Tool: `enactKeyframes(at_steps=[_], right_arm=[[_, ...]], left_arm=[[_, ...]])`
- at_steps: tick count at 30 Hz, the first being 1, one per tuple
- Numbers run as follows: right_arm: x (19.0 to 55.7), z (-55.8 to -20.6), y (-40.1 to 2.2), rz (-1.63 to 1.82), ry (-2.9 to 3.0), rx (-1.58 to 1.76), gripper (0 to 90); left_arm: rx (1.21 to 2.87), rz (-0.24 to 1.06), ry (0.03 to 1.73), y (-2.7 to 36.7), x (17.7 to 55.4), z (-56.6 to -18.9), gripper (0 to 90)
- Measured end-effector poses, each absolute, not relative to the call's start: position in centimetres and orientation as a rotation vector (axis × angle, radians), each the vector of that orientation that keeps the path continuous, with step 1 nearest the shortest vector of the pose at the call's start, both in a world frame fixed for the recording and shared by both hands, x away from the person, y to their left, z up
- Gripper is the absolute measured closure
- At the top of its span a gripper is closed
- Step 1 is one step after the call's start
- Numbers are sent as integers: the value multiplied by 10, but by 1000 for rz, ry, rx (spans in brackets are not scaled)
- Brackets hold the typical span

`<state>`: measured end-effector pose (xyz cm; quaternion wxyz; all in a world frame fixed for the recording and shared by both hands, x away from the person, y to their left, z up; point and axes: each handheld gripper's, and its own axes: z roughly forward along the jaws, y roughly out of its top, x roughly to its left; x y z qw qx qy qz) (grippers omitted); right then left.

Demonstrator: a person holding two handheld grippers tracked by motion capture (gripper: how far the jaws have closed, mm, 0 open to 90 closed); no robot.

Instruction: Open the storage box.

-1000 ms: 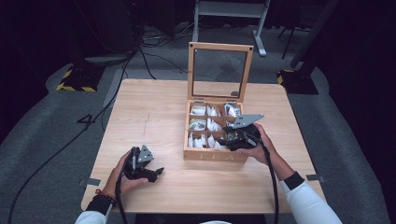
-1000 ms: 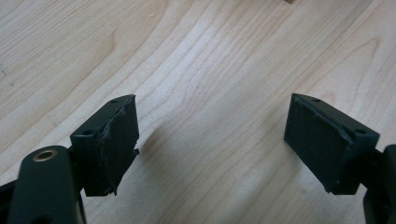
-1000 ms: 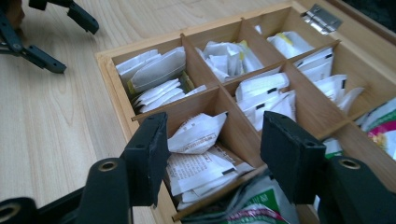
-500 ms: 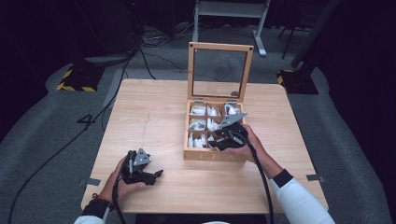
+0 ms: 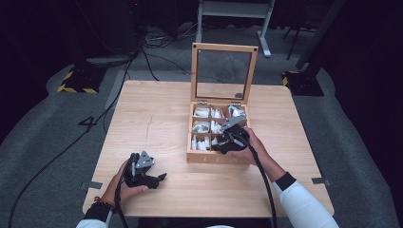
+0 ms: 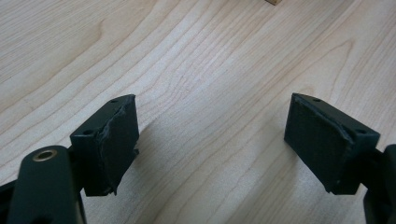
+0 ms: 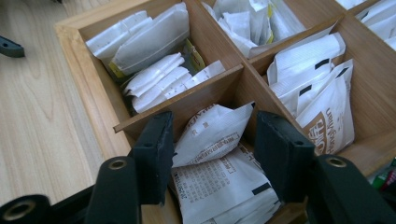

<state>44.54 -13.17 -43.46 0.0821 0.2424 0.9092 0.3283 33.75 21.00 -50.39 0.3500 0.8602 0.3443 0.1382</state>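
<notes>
A wooden box (image 5: 217, 157) with a raised glass lid (image 5: 223, 71) stands on the table and holds white sachets in several compartments. My right gripper (image 5: 220, 146) dips into the box's front row. In the right gripper view its jaws (image 7: 214, 140) stand either side of a crumpled white printed sachet (image 7: 210, 133); they have just been closing, and I see no firm squeeze on it. My left gripper (image 5: 159, 177) rests near the table's front left edge. Its jaws (image 6: 212, 140) are open over bare wood with nothing between them.
The light wooden table (image 5: 157, 118) has free room left of the box. More sachets, some with brown print (image 7: 327, 126), fill the neighbouring compartments. Cables (image 5: 95, 123) trail over the grey floor, and a metal stand (image 5: 233, 9) sits behind the table.
My right gripper has moved left and down, deeper into the box's front row. The left hand and its gripper have stayed put.
</notes>
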Motion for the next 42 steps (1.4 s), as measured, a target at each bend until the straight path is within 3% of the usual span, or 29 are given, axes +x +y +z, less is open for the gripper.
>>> enactKeyframes(at_steps=[6,9,20,29,42], right_arm=[[451,-440,-121,826,2771,744,516],[453,-441,-120,802,2793,768,609],[447,-437,-130,900,2756,744,688],[439,-436,-136,969,2726,653,831],[435,-433,-142,1043,2712,601,843]], left_arm=[[2232,355,888,209,338,-504,182],[2234,357,883,209,338,-504,182],[2233,342,885,209,339,-504,181],[2237,333,876,210,340,-504,178],[2246,321,851,211,343,-504,173]])
